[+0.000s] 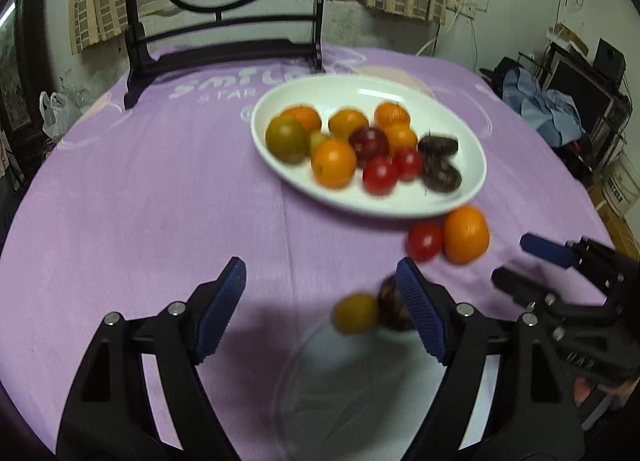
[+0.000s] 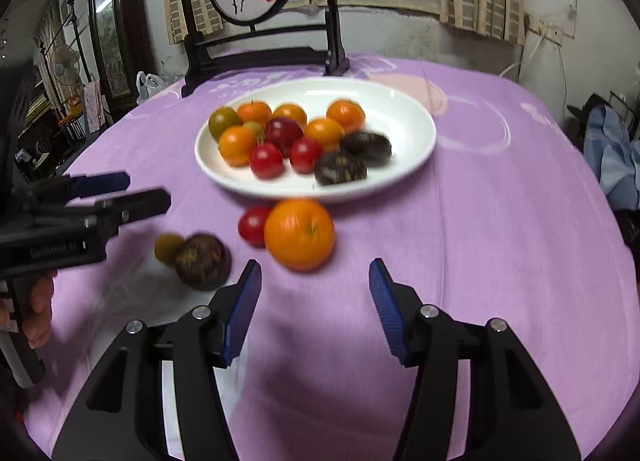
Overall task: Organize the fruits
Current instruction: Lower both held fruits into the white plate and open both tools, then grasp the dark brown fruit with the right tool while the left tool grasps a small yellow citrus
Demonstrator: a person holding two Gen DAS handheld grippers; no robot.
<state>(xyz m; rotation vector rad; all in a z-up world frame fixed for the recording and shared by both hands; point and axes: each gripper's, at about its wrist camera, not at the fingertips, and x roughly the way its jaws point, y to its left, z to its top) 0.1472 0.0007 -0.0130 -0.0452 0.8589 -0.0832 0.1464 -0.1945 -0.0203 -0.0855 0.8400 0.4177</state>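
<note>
A white oval plate (image 1: pixel 460 117) (image 2: pixel 408 117) on the purple tablecloth holds several oranges, red tomatoes, a green fruit and dark brown fruits. Loose on the cloth lie an orange (image 1: pixel 466 235) (image 2: pixel 299 235), a red tomato (image 1: pixel 424 240) (image 2: pixel 252 226), a dark brown fruit (image 2: pixel 202 260) (image 1: pixel 390 307) and a small yellow-green fruit (image 1: pixel 355 313) (image 2: pixel 168 247). My left gripper (image 1: pixel 320 301) (image 2: pixel 140 191) is open and empty, the two small fruits just inside its right finger. My right gripper (image 2: pixel 316 301) (image 1: pixel 516 261) is open and empty, just short of the orange.
A clear plastic sheet or bag (image 1: pixel 360 389) lies on the cloth near the front. A dark wooden screen stand (image 1: pixel 224 49) (image 2: pixel 264 49) with a round painted panel stands behind the plate. Clutter lies past the table's right edge (image 1: pixel 560 109).
</note>
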